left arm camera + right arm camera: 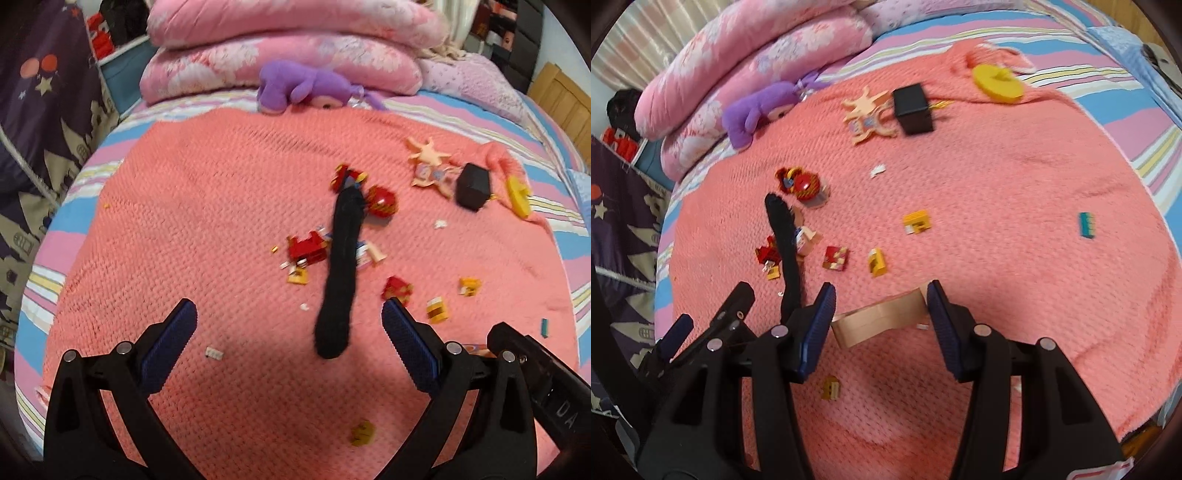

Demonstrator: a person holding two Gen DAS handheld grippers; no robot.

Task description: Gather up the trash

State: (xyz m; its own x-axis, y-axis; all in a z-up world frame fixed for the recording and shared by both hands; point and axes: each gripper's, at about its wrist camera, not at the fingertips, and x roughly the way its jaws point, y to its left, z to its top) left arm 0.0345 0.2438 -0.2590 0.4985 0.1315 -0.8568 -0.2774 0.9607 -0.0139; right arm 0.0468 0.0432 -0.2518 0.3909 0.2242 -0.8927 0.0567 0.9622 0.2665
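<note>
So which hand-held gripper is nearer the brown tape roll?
Right. The right hand-held gripper is open around the brown tape roll; the left hand-held gripper sits further left, open over the black sock.

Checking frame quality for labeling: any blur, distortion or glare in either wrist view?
Left wrist: heavy fisheye bending, dark corners, motion blur on the black sock and wrappers; left tool sharp. Right wrist: same distortion, blurred black box; right tool sharp. Lighting soft, no glare.
</note>
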